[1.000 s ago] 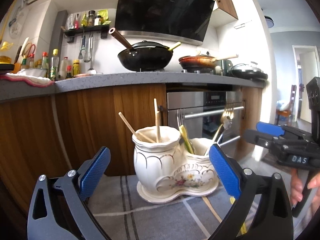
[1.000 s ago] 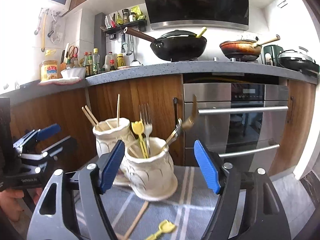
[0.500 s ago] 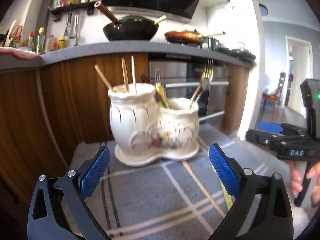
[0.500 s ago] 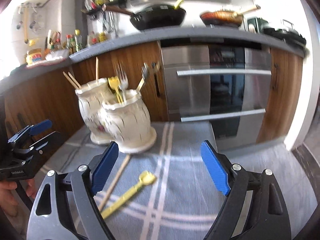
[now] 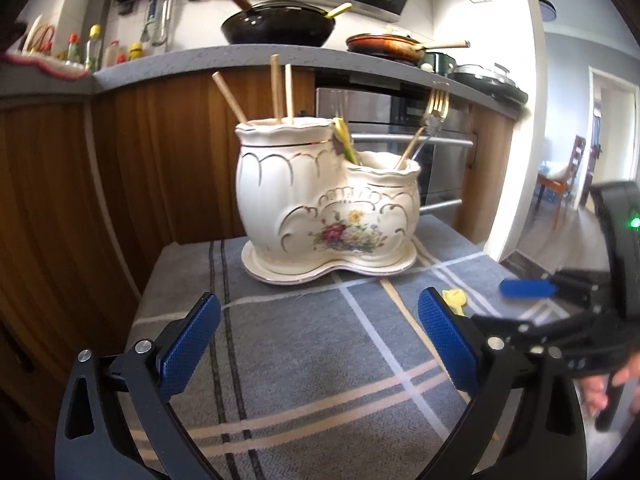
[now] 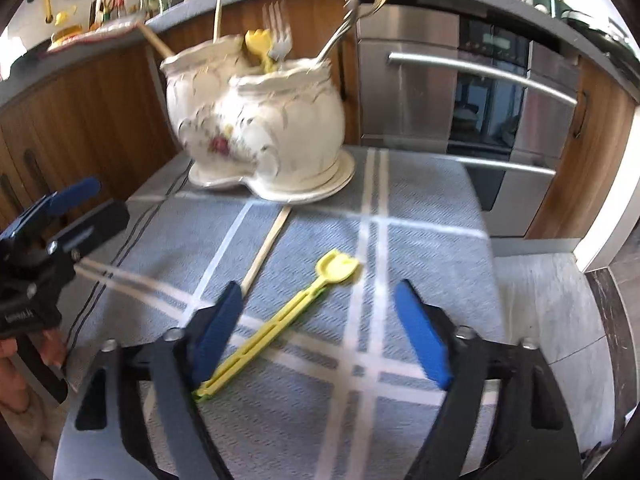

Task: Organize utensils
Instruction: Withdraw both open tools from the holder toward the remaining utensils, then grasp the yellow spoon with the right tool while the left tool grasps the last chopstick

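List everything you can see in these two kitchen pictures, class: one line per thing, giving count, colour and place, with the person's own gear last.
Utensil holder: one, cream with flowers, two joined pots on its saucer, far end of the cloth.
Chopsticks: three visible, wooden, upright in the taller pot.
Forks: at least two, metal, in the lower pot.
Yellow utensil: one, in the lower pot.
Yellow spoon: one, lying on the cloth.
Loose chopstick: one, wooden, lying on the cloth beside the spoon.
Cloth: one, grey-blue check, on the table.
Wok: one, black, on the counter.
Frying pan: one, orange-brown, on the counter.
Oven: one, steel, under the counter.
Left gripper: black, blue pads, open.
Right gripper: black, blue pads, open above the spoon.
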The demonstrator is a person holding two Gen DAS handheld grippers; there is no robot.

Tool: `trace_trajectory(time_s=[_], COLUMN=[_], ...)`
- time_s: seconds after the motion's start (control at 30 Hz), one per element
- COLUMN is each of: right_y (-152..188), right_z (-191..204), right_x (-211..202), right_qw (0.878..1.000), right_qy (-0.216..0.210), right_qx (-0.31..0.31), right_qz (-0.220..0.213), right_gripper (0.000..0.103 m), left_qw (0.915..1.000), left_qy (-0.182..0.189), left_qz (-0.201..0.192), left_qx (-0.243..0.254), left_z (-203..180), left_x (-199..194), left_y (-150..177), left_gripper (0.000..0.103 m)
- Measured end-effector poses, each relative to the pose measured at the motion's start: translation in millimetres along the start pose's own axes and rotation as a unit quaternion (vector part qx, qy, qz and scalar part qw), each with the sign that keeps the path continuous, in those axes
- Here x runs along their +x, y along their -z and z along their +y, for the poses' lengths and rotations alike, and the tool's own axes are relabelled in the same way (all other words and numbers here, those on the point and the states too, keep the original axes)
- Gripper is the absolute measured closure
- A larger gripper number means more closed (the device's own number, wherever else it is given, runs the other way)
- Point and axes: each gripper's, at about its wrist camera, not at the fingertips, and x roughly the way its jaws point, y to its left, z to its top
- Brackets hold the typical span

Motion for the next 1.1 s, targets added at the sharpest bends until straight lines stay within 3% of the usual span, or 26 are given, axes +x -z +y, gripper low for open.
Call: trace_trajectory(time_s=[0.17, 0.23, 0.4, 0.57, 0.73, 0.8, 0.9, 1.1], right_y=[-0.1, 1.1, 2.1, 2.7, 0.2, 0.1, -0.1, -0.5], right_z=[10.9, 14.0, 10.2, -13.2, -39.4, -44.2, -43.3, -37.8], right_x=[12.5, 18.3, 16.1, 11.1, 3.7, 1.6, 0.8, -0.9], right_qw=[0.999, 0.999, 0.998, 0.999, 0.999, 0.999, 0.999, 1.0], right_qy=[0.004, 0.012, 0.032, 0.036, 0.028, 0.022, 0.017, 0.012], right_qx=[-0.011, -0.018, -0.034, -0.018, 0.018, 0.024, 0.019, 0.004], right_qz=[0.03, 0.042, 0.041, 0.037, 0.027, 0.025, 0.023, 0.017], right_gripper=[0.065, 0.069, 0.093, 0.093, 0.093, 0.093, 0.093, 0.093], left_qw=[0.9999, 0.9999, 0.9998, 0.9987, 0.9946, 0.9921, 0.9874, 0.9819], left_qy=[0.004, 0.005, 0.014, 0.033, 0.048, 0.055, 0.058, 0.031], left_qz=[0.006, 0.01, 0.017, 0.038, 0.085, 0.105, 0.138, 0.179], left_qx=[-0.007, -0.004, 0.0, 0.011, 0.035, 0.042, 0.051, 0.053], left_z=[4.1, 2.7, -3.2, -22.1, -52.8, -63.4, -75.5, -85.8], left_x=[3.8, 4.6, 5.2, 8.6, 21.3, 27.9, 40.8, 63.4], left_y=[1.4, 2.0, 2.2, 3.0, 8.7, 13.2, 18.5, 18.0], left_gripper=[0.005, 0.005, 0.005, 0.005, 0.011, 0.031, 0.049, 0.067])
